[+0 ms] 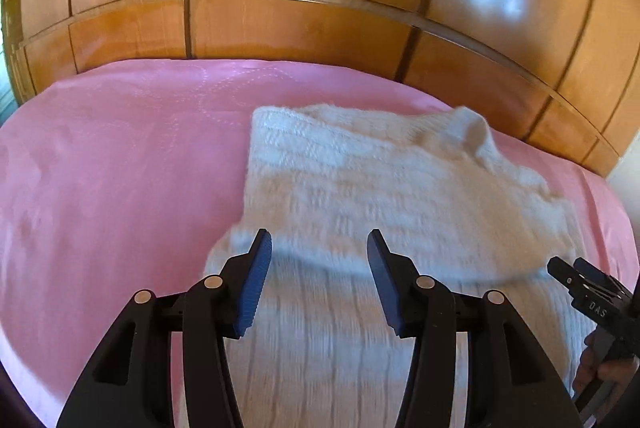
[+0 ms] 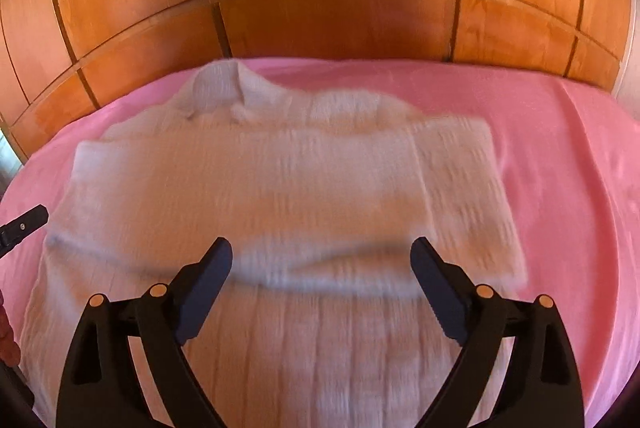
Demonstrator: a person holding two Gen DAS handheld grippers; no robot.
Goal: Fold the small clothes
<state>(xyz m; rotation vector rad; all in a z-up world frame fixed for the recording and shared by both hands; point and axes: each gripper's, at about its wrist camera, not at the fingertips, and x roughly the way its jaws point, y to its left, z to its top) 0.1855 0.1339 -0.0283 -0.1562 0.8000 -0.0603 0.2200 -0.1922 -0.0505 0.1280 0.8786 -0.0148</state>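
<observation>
A white cable-knit sweater (image 1: 360, 179) (image 2: 260, 179) lies on the pink bedspread (image 1: 100, 167) (image 2: 560, 147), its collar (image 1: 472, 127) (image 2: 216, 83) toward the far side. A folded layer lies across its upper half. My left gripper (image 1: 319, 240) hovers over the sweater's near left part, jaws apart with only cloth below them. My right gripper (image 2: 321, 246) stands wide open above the fold's near edge, gripping nothing. It also shows at the right edge of the left wrist view (image 1: 568, 270). One finger of the left gripper (image 2: 24, 224) shows at the left edge of the right wrist view.
A wooden panelled wardrobe (image 1: 300, 27) (image 2: 320, 15) rises right behind the bed's far edge. A person's hand (image 1: 592, 368) holds the right gripper. Bare pink bedspread lies left and right of the sweater.
</observation>
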